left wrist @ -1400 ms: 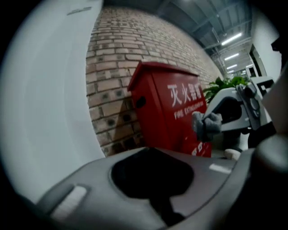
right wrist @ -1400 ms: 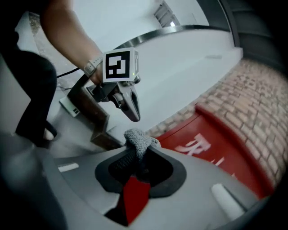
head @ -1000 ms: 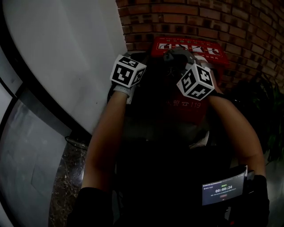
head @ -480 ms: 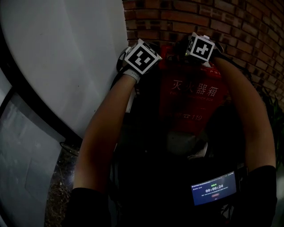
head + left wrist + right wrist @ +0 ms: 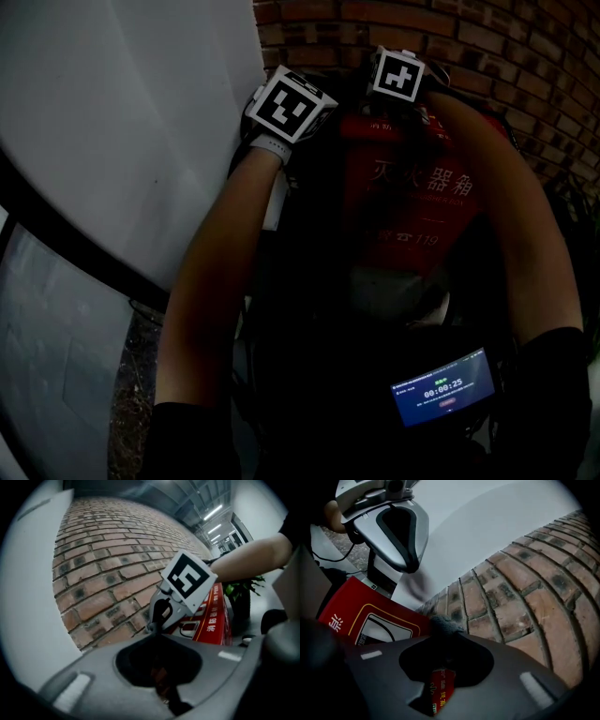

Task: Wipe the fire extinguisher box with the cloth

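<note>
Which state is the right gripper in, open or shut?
Shut on the cloth: in the right gripper view the right gripper has its jaws together, a grey tuft pinched at their tips.

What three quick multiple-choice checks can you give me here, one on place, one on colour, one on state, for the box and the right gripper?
1. Where does the box stand?
A. on a table
B. against the brick wall
C. inside a cupboard

2. What colour is the box?
A. blue
B. green
C. red

3. What state is the right gripper in?
A. shut on the cloth
B. open and empty
C. shut on a bottle

Answers:
1 B, bricks rise right behind the box.
2 C, its front and top show red.
3 A, grey cloth sticks out between the closed jaws.
</note>
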A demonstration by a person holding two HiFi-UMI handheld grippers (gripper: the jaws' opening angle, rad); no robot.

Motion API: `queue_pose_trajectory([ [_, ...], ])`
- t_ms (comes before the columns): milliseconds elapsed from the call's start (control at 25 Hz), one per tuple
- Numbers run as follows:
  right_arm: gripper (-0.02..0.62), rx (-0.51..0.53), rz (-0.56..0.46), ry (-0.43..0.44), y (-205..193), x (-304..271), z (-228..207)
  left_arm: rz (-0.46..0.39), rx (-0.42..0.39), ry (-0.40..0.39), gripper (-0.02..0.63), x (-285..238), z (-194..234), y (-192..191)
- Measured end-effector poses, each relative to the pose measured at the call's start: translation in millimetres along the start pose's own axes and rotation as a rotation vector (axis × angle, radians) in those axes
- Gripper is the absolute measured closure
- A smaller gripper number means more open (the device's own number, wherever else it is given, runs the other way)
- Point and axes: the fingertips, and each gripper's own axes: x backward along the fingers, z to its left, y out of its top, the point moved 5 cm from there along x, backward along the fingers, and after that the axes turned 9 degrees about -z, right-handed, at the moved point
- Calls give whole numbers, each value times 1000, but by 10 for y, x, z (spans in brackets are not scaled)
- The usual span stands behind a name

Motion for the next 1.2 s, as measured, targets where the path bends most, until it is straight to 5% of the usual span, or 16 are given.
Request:
queue_pose_trajectory([
  [360,535,-89,23,53,-359,183,56,22,13,-55,603,-196,-197,104],
  [1200,535,-235,163,-20,-1926,1344,35,44,-39,-132,603,-800,-960,707],
])
